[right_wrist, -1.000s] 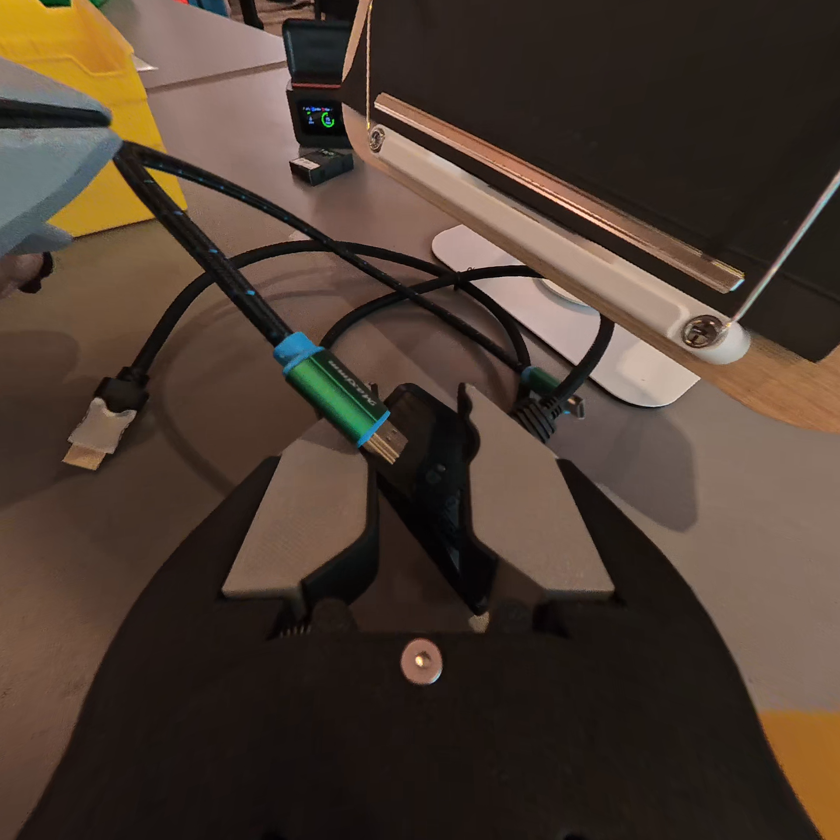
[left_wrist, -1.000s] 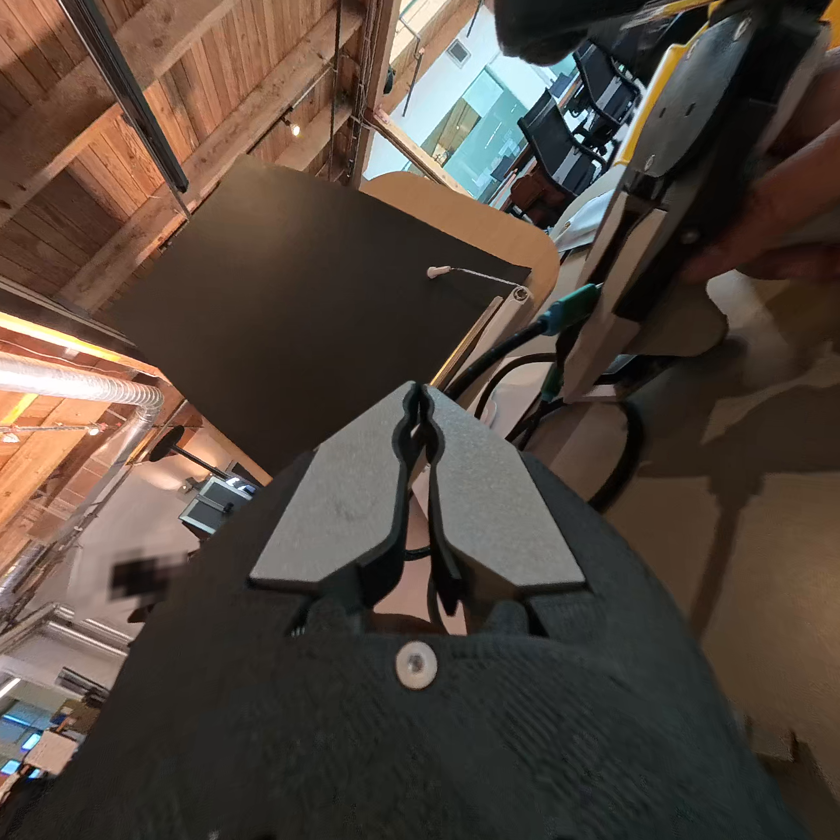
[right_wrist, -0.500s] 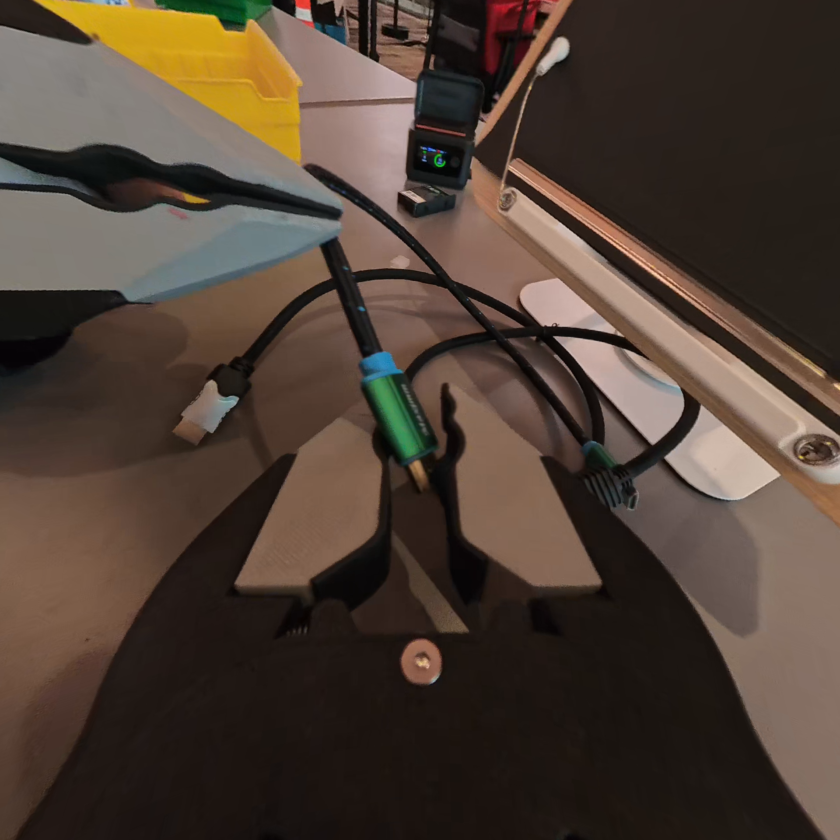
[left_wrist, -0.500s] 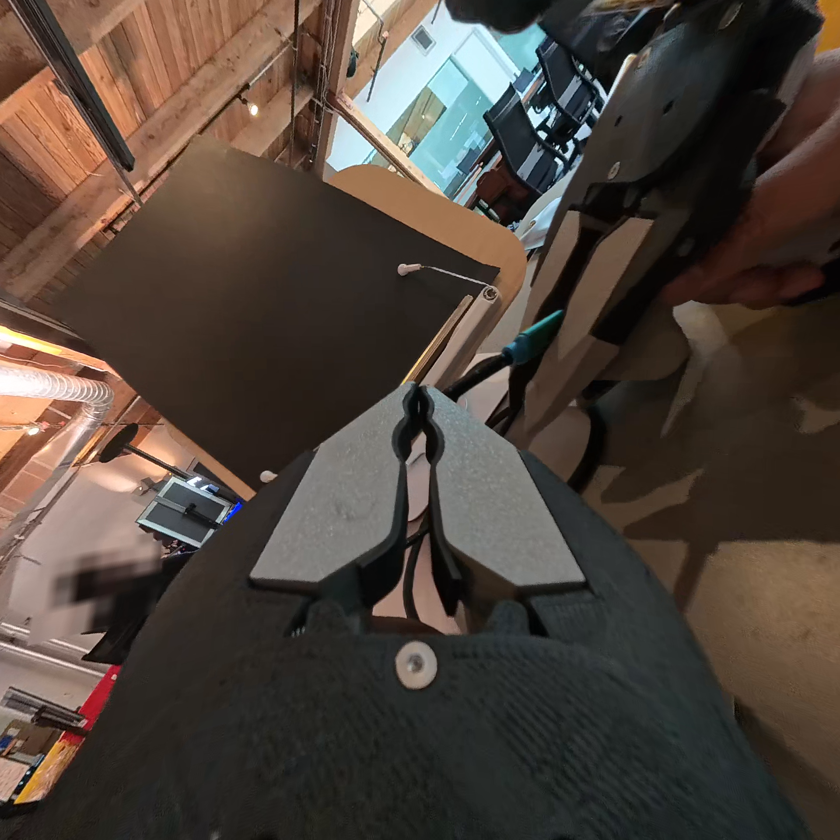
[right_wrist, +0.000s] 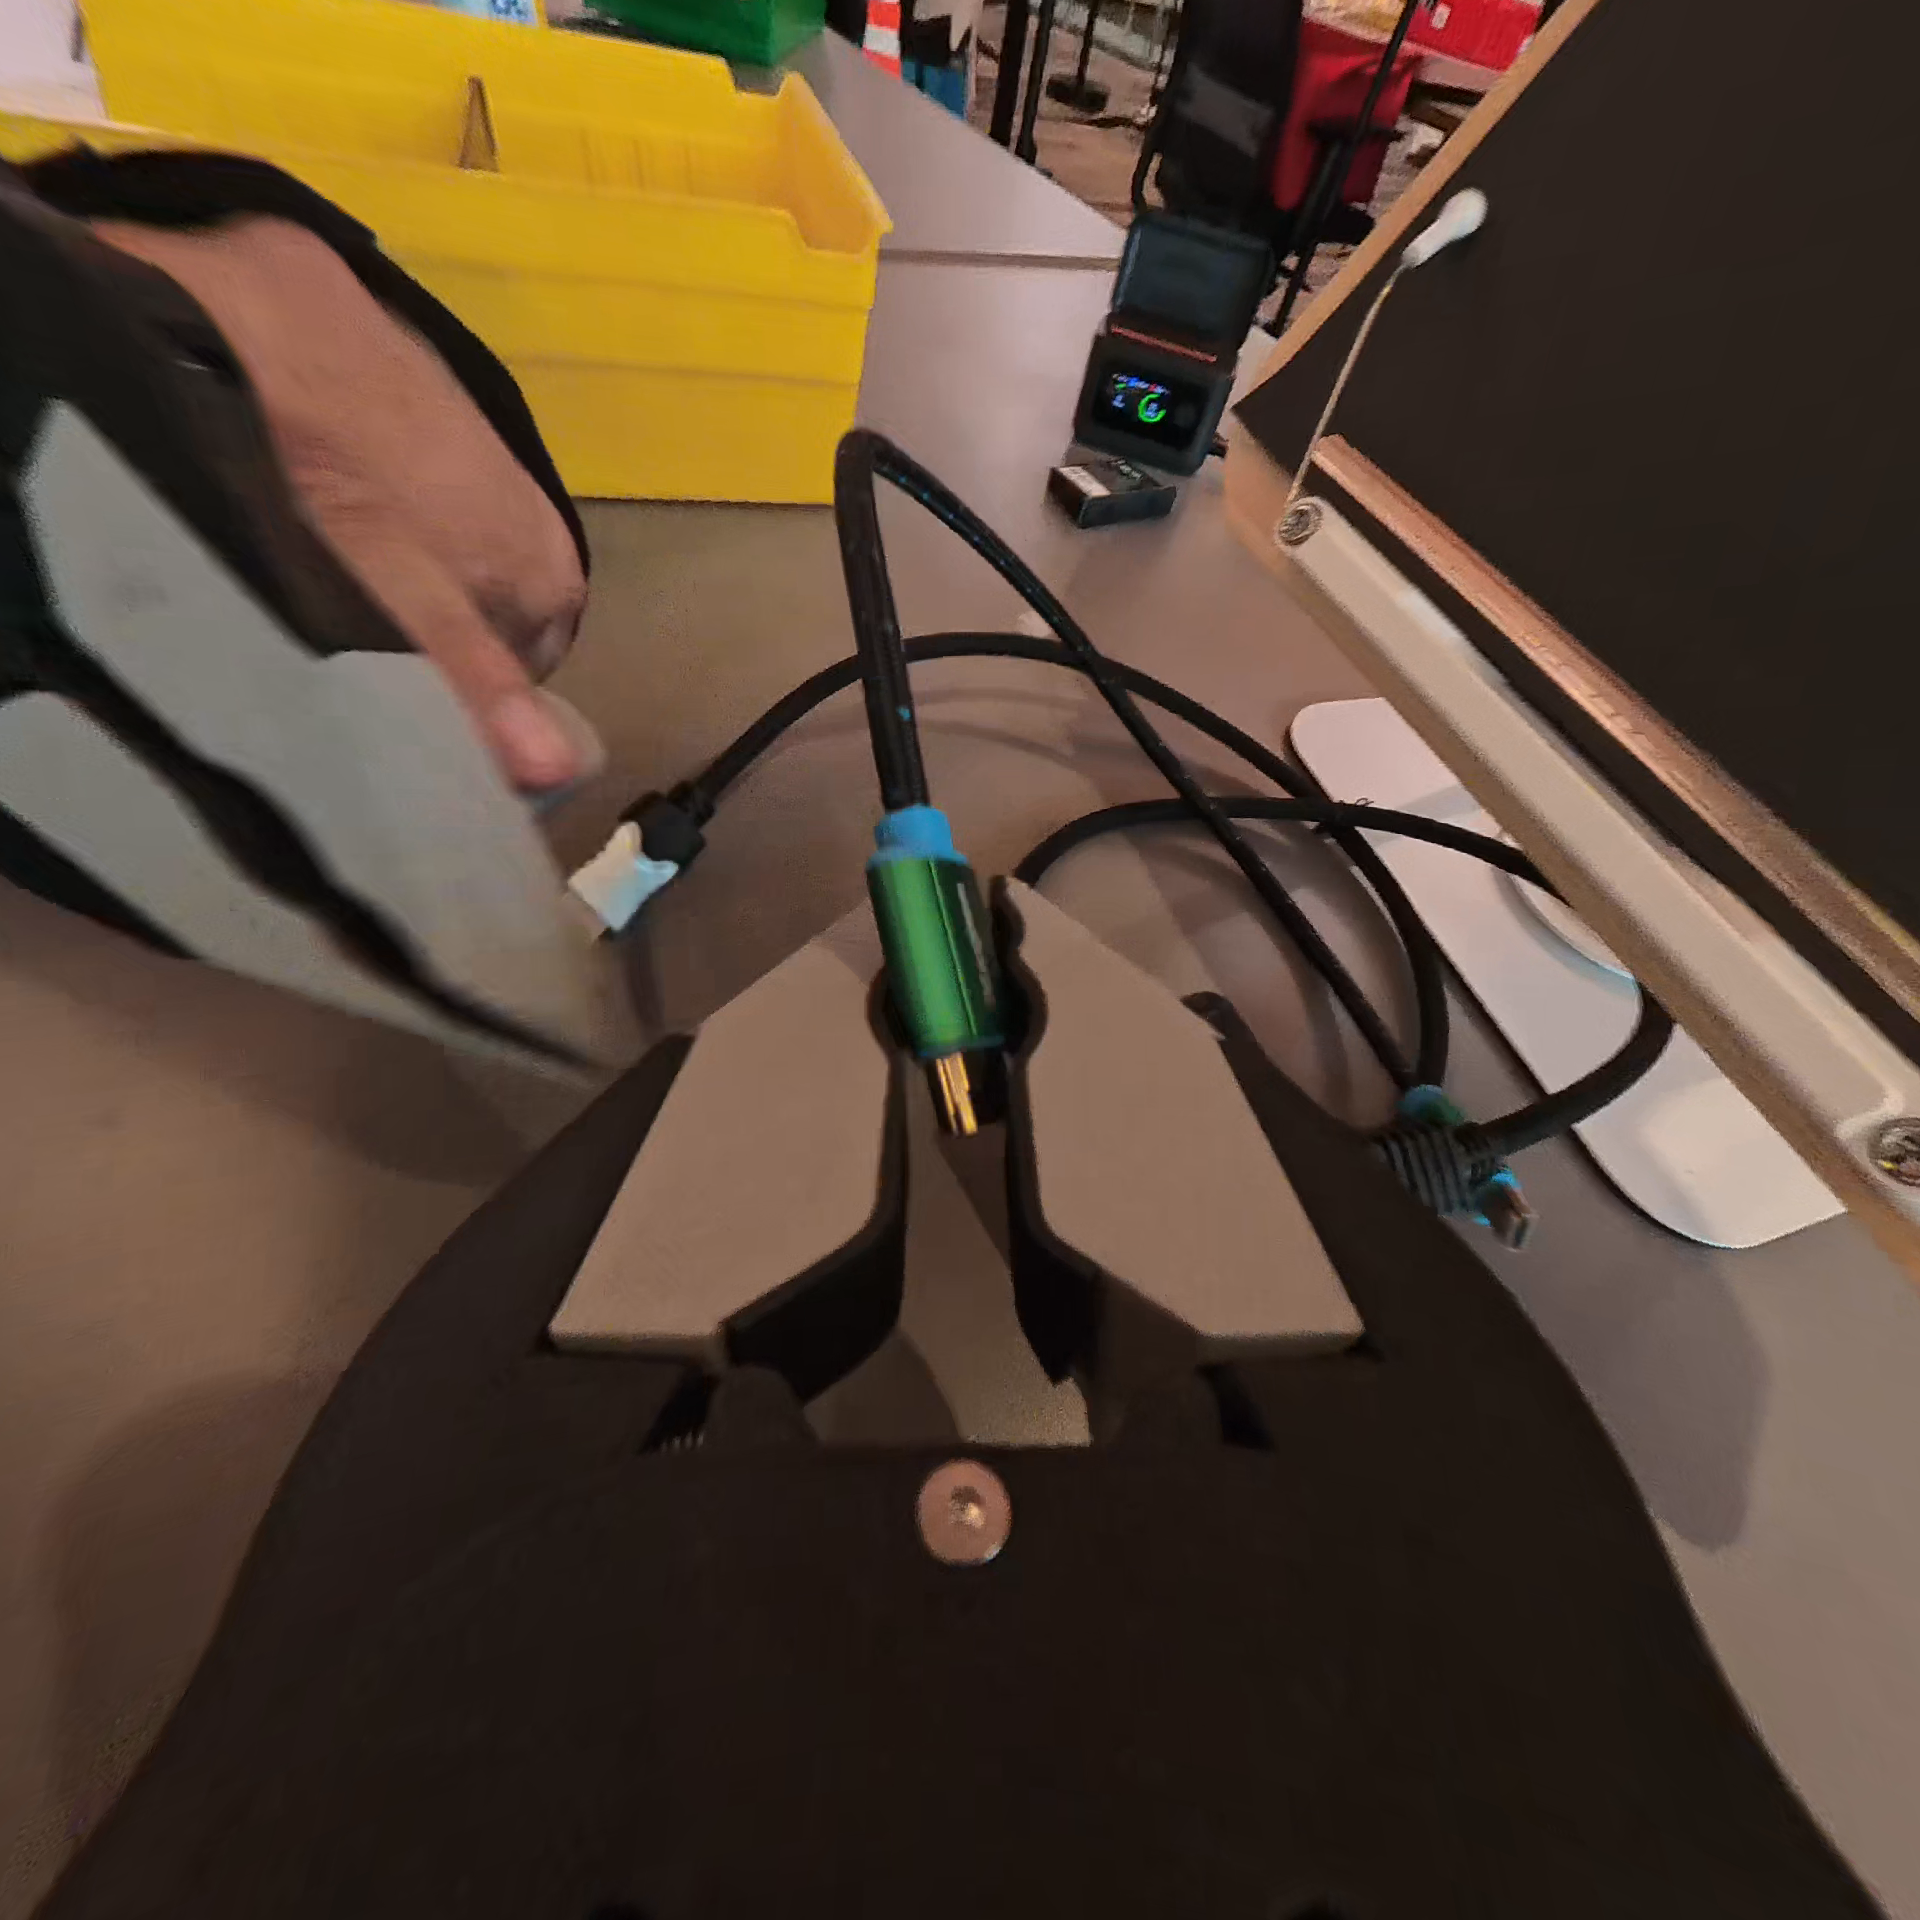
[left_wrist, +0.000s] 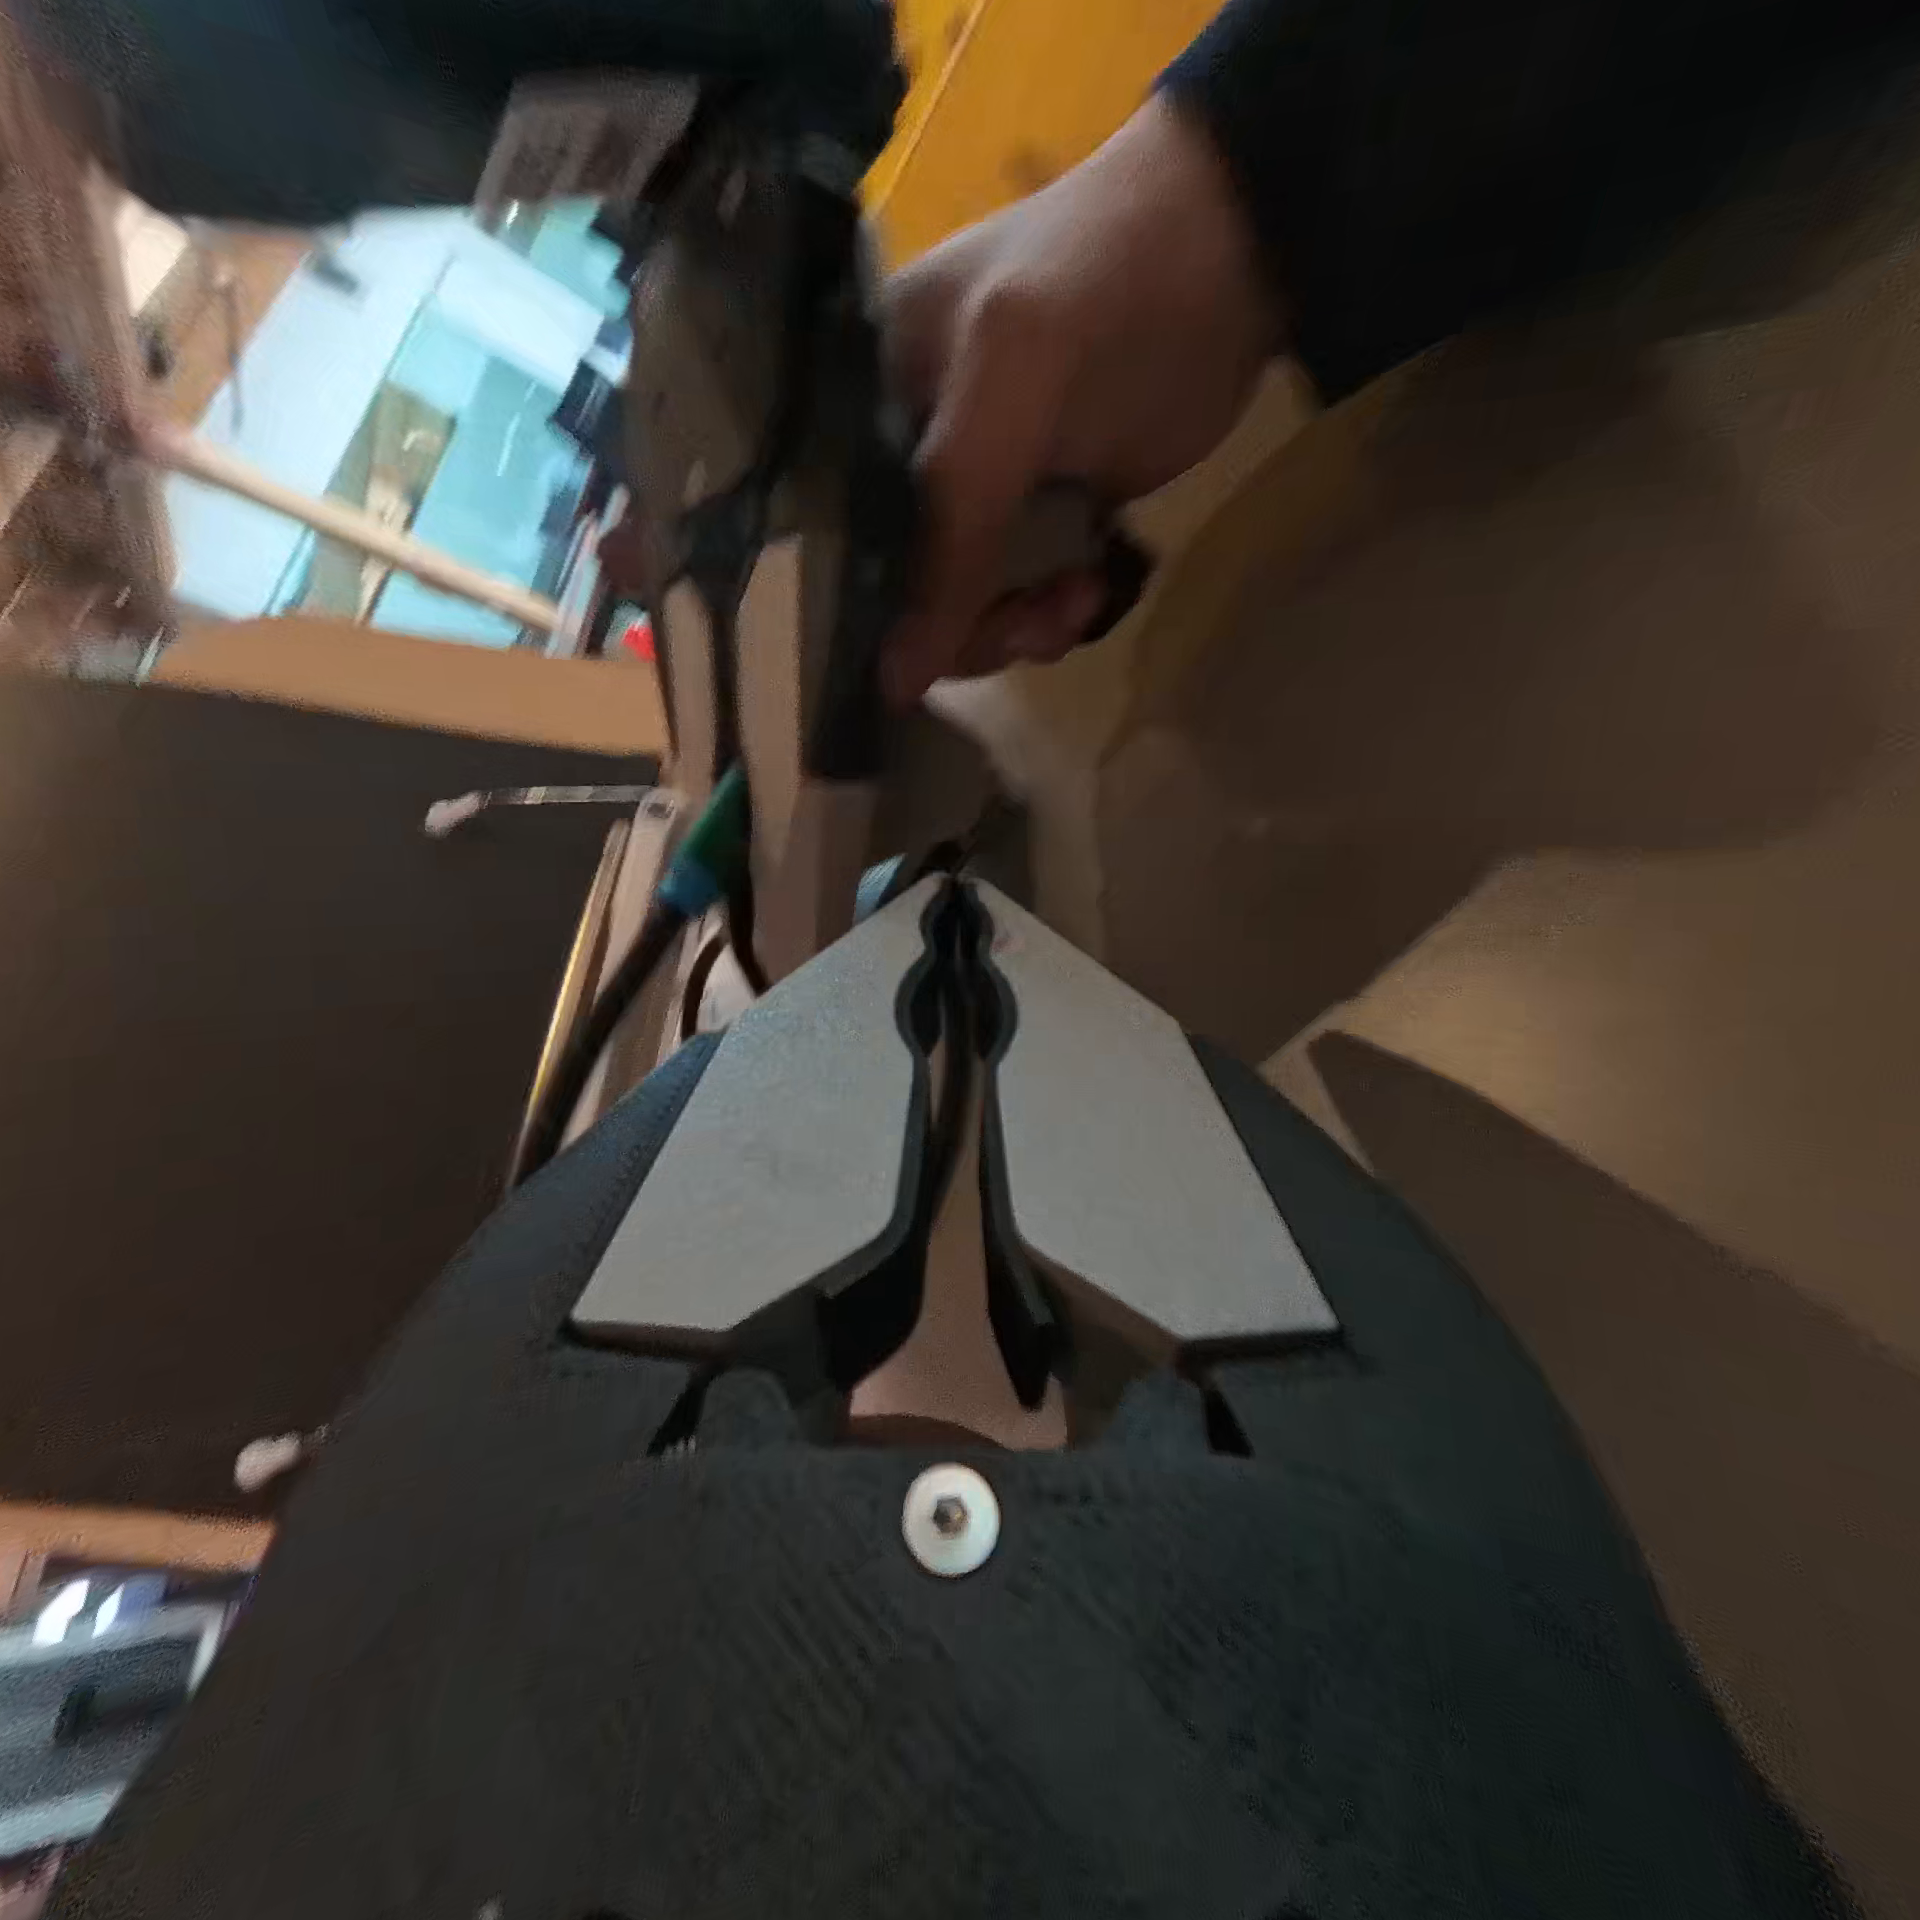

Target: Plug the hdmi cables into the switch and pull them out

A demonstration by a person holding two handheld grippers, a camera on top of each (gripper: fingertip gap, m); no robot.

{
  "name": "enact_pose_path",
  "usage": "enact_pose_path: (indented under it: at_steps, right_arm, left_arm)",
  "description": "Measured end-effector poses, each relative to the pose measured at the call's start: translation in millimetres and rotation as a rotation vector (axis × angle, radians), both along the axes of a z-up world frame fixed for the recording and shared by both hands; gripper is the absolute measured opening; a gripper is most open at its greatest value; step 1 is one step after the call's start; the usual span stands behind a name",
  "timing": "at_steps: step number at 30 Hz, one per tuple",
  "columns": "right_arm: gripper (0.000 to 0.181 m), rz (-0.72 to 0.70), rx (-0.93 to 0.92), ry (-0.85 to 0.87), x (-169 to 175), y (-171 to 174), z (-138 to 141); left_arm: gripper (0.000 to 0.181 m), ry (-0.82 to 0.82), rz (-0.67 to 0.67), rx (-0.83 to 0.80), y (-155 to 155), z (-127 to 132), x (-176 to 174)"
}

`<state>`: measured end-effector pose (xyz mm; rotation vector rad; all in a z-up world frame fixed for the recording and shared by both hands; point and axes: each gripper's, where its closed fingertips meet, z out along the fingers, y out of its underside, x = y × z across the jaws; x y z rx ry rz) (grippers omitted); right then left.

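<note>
In the right wrist view my right gripper (right_wrist: 940, 935) is shut on the green HDMI plug (right_wrist: 935, 966) with a blue collar. Its gold tip points back at the camera and its braided black cable (right_wrist: 883, 623) arcs up freely. The same plug shows in the left wrist view (left_wrist: 717, 831) between the right gripper's fingers (left_wrist: 790, 831). My left gripper (left_wrist: 958, 894) is shut with nothing visibly held. It shows to the left in the right wrist view (right_wrist: 540, 987), next to a white-tipped plug (right_wrist: 623, 878) on the table. I cannot make out a switch.
A third plug (right_wrist: 1455, 1174) lies to the right among looped black cables. A black board (right_wrist: 1662, 364) on a wooden stand with a white base (right_wrist: 1558, 1018) stands on the right. A yellow bin (right_wrist: 623, 291) and a small lit device (right_wrist: 1143, 405) stand behind. The left gripper's tips are roughly 6 cm from the right gripper's. The white base (right_wrist: 1558, 1018) is about 20 cm from my right fingertips and 25 cm from my left.
My right gripper has closed on the green plug. My left gripper has let the braided cable go and moved off to the left; its view has swung and blurred.
</note>
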<state>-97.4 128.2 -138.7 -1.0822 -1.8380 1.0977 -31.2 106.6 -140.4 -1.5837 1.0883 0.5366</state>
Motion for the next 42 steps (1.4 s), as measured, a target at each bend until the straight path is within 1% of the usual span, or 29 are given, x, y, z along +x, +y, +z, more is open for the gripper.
enact_pose_path:
  at_steps: [1, 2, 4, 5, 6, 7, 8, 9, 10, 12, 13, 14, 15, 16, 18, 19, 20, 21, 24, 27, 28, 30, 32, 34, 35, 37, 39, 41, 42]
  right_arm:
    - [0.024, 0.042, -0.003, -0.026, 4, -7, -3]
    - [0.03, 0.12, -0.002, -0.054, 11, -18, -6]
    - [0.009, 0.338, -0.065, -0.097, 36, -48, -5]
    - [0.01, 0.415, -0.112, -0.139, 48, -57, -5]
    - [0.014, 0.441, -0.145, -0.162, 53, -59, -3]
    - [0.024, 0.415, -0.165, -0.134, 49, -55, 3]
    - [0.034, 0.34, -0.178, -0.071, 40, -45, 12]
    - [0.04, 0.242, -0.182, -0.015, 29, -30, 18]
    - [0.047, 0.158, -0.169, 0.007, 22, -15, 18]
    - [0.062, -0.038, -0.093, -0.013, 10, 19, 6]
    - [0.065, -0.123, -0.042, -0.04, 7, 36, -2]
    - [0.071, -0.176, 0.007, -0.066, 6, 46, -9]
    - [0.075, -0.217, 0.048, -0.088, 7, 55, -15]
    - [0.076, -0.258, 0.075, -0.107, 8, 63, -19]
    - [0.079, -0.303, 0.114, -0.145, 12, 74, -27]
    - [0.082, -0.329, 0.148, -0.162, 15, 81, -31]
    - [0.081, -0.354, 0.176, -0.171, 18, 87, -34]
    - [0.081, -0.367, 0.188, -0.178, 20, 90, -36]
    - [0.084, -0.375, 0.204, -0.191, 19, 87, -44]
    - [0.083, -0.392, 0.312, -0.231, 14, 83, -59]
    - [0.071, -0.42, 0.346, -0.214, 11, 85, -58]
    - [0.06, -0.44, 0.439, -0.207, 7, 87, -57]
    - [0.054, -0.473, 0.538, -0.232, 8, 94, -56]
    - [0.027, -0.524, 0.645, -0.171, 10, 99, -40]
    - [0.025, -0.527, 0.669, -0.139, 11, 97, -33]
    - [0.024, -0.492, 0.663, -0.049, 10, 85, -17]
    - [0.023, -0.448, 0.696, 0.054, 10, 72, 2]
    - [0.021, -0.358, 0.737, 0.14, 10, 56, 11]
    - [0.021, -0.32, 0.753, 0.162, 11, 50, 11]
  left_arm:
    - [0.0, -0.002, -0.063, -0.036, -9, -1, 14]
    - [0.0, -0.063, -0.138, -0.135, -21, -6, 30]
    - [0.0, -0.251, -0.301, -0.314, -47, -3, 58]
    - [0.0, -0.363, -0.4, -0.43, -66, 1, 70]
    - [0.0, -0.474, -0.506, -0.519, -85, 12, 79]
    - [0.0, -0.552, -0.567, -0.506, -93, 29, 80]
    - [0.0, -0.594, -0.562, -0.426, -89, 45, 74]
    - [0.0, -0.612, -0.485, -0.321, -75, 58, 60]
    - [0.0, -0.614, -0.357, -0.208, -56, 68, 40]
    - [0.0, -0.631, -0.037, -0.043, -20, 76, -13]
    - [0.0, -0.664, 0.107, -0.017, -7, 73, -37]
    - [0.0, -0.708, 0.212, -0.035, 0, 64, -55]
    - [0.0, -0.752, 0.274, -0.085, 5, 52, -64]
    - [0.0, -0.785, 0.315, -0.139, 8, 40, -69]
    - [0.0, -0.819, 0.39, -0.176, 13, 24, -80]
    - [0.0, -0.825, 0.414, -0.189, 15, 18, -84]
    - [0.014, -0.832, 0.442, -0.198, 16, 13, -87]
    - [0.039, -0.842, 0.467, -0.215, 18, 8, -89]
    - [0.06, -0.835, 0.484, -0.248, 21, -2, -88]
    - [0.06, -0.712, 0.487, -0.211, 23, -6, -88]
    - [0.061, -0.666, 0.491, -0.21, 23, -10, -88]
    - [0.063, -0.569, 0.487, -0.206, 23, -16, -88]
    - [0.062, -0.48, 0.491, -0.188, 23, -20, -90]
    - [0.06, -0.404, 0.508, -0.154, 22, -22, -97]
    - [0.059, -0.357, 0.518, -0.137, 20, -22, -101]
    - [0.058, -0.25, 0.523, -0.091, 17, -23, -107]
    - [0.056, -0.174, 0.514, -0.019, 14, -16, -109]
    - [0.056, -0.141, 0.509, 0.075, 12, 0, -110]
    - [0.056, -0.153, 0.493, 0.116, 11, 10, -107]
